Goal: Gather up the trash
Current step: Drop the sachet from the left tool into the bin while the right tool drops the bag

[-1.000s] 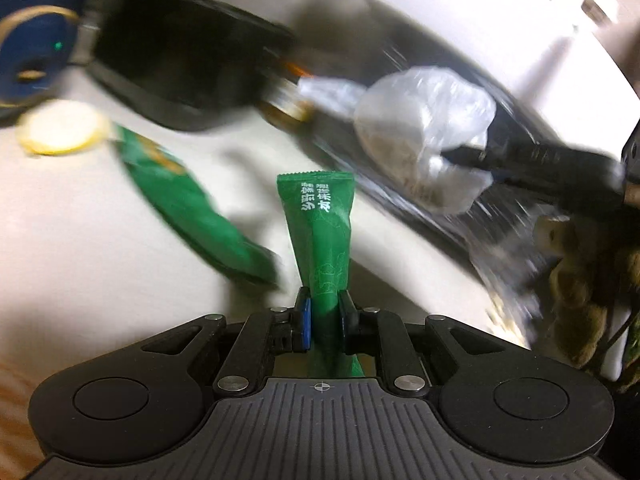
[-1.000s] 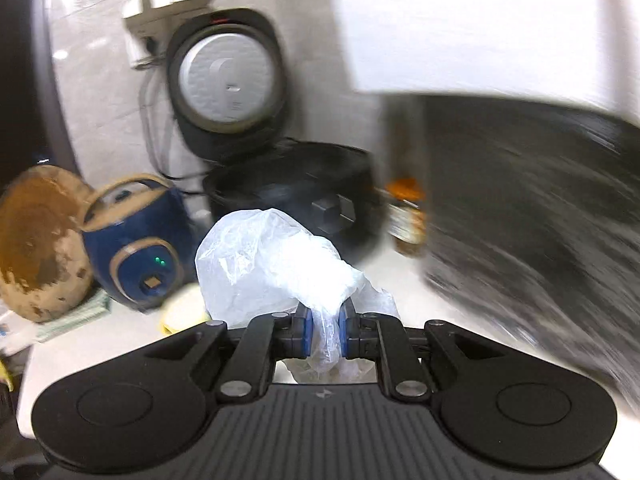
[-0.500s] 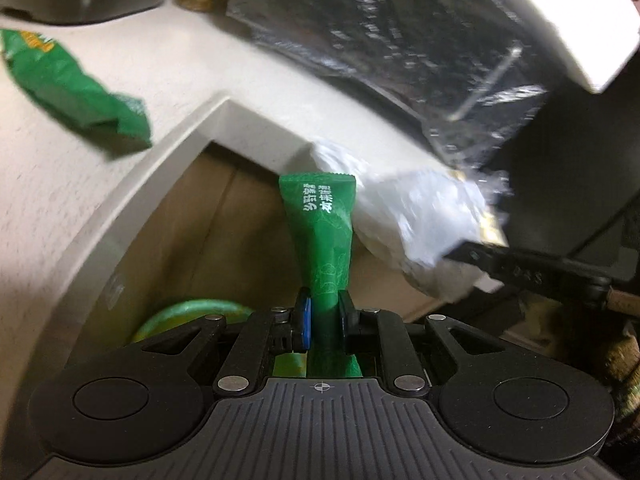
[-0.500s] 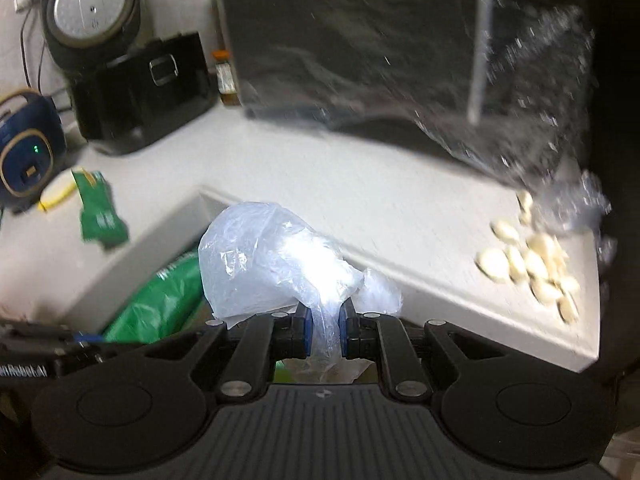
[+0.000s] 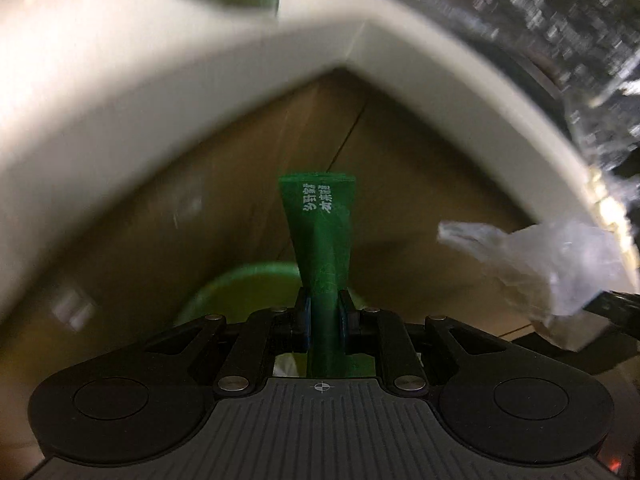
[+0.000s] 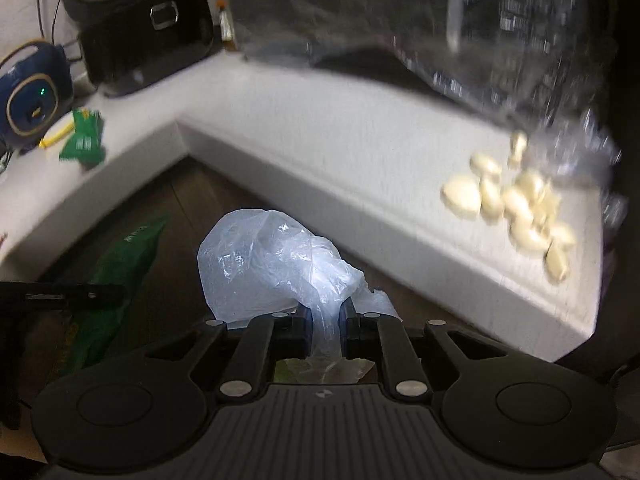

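My left gripper [image 5: 323, 314] is shut on a narrow green sachet [image 5: 320, 232] with white print, which stands up between the blue pads. Just behind it, below the counter, lies the round rim of a green bin [image 5: 240, 280]. My right gripper [image 6: 323, 320] is shut on the neck of a crumpled clear plastic bag [image 6: 272, 264]; that bag [image 5: 532, 264] also shows at the right of the left wrist view. Both grippers hang in front of the counter's inner corner, over the brown floor. Another green wrapper [image 6: 82, 140] lies on the counter at the left.
The white L-shaped counter [image 6: 320, 128] wraps around behind both grippers. Several peeled garlic cloves [image 6: 516, 200] lie on its right end beside crinkled clear plastic [image 6: 500, 20]. A blue cooker [image 6: 32, 100] and a black appliance [image 6: 148, 32] stand at the back left. Green bin liner [image 6: 116, 280] shows lower left.
Both grippers have sunk from above the counter top to below its edge, tilting further down. The sachet and the plastic bag stayed gripped. The green bin has come closer.
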### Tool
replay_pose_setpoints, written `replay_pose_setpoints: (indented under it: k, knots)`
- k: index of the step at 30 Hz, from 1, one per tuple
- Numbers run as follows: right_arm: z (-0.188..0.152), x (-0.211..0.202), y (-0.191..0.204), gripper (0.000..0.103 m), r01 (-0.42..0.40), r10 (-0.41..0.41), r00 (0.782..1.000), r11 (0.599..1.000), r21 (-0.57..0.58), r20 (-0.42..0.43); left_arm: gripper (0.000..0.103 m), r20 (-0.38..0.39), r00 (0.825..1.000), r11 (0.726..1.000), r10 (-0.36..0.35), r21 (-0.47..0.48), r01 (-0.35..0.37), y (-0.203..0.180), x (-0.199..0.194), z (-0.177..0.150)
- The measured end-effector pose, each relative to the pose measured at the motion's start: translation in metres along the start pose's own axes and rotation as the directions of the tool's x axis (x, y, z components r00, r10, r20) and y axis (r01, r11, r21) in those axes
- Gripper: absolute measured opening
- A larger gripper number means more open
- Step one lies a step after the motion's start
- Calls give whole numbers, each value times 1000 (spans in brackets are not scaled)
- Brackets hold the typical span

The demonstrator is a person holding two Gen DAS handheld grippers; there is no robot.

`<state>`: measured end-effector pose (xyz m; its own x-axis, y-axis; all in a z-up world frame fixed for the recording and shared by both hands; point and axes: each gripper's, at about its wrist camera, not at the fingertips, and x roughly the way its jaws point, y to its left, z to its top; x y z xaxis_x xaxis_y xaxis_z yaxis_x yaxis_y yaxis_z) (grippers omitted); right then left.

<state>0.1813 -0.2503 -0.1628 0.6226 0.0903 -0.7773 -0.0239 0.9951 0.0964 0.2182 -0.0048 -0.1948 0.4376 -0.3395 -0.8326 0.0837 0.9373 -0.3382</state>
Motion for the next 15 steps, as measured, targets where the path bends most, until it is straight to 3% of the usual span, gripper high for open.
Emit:
replay_pose_setpoints:
  k: [4,8,10,15]
  knots:
    - [-17,17,-7,13,-38,37,997,999,-11,-72,17,22,1000,998,3,-57,-2,3,43,-27]
    - [-30,28,-8,12,-77,70,992,995,-62,-106,17,96,994,991,59,-128,-46,12,81,-50]
    - [-37,36,-8,12,-95,84,989,991,-91,-121,17,141,988,985,58,-171,-33,24,104,-65]
    - [-61,57,-2,12,-80,53,988,981,-179,-147,21,157,971,951,182,-280,-133,58,157,-107]
